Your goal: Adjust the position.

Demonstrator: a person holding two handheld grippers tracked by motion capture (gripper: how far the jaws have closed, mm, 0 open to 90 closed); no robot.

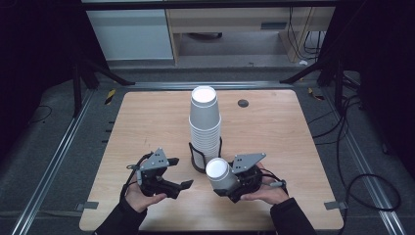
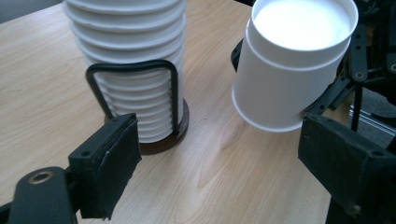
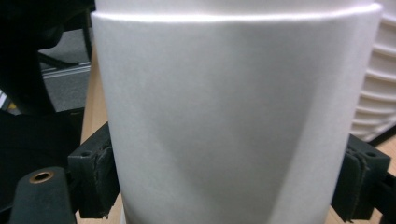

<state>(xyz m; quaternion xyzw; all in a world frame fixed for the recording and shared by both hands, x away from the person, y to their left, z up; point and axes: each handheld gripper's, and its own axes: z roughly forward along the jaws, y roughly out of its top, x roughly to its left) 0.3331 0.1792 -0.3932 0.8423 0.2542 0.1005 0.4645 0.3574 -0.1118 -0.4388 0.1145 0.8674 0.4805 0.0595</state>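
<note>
A tall stack of white paper cups (image 1: 205,120) stands in a black wire holder (image 1: 195,159) at the table's middle. My right gripper (image 1: 230,187) is shut on a single white cup (image 1: 219,172), held tilted above the table just right of the holder. In the right gripper view that cup (image 3: 233,116) sits between both pads (image 3: 95,175), with the stack (image 3: 380,84) behind it. My left gripper (image 1: 180,172) is open and holds nothing, to the left of the holder. In the left gripper view its jaws stand wide apart, facing the stack (image 2: 130,60) and the held cup (image 2: 289,70).
The wooden table (image 1: 147,122) has a small dark round grommet (image 1: 243,103) at the back right. Metal rails and cables run along the floor on both sides. Cabinets stand beyond the far edge.
</note>
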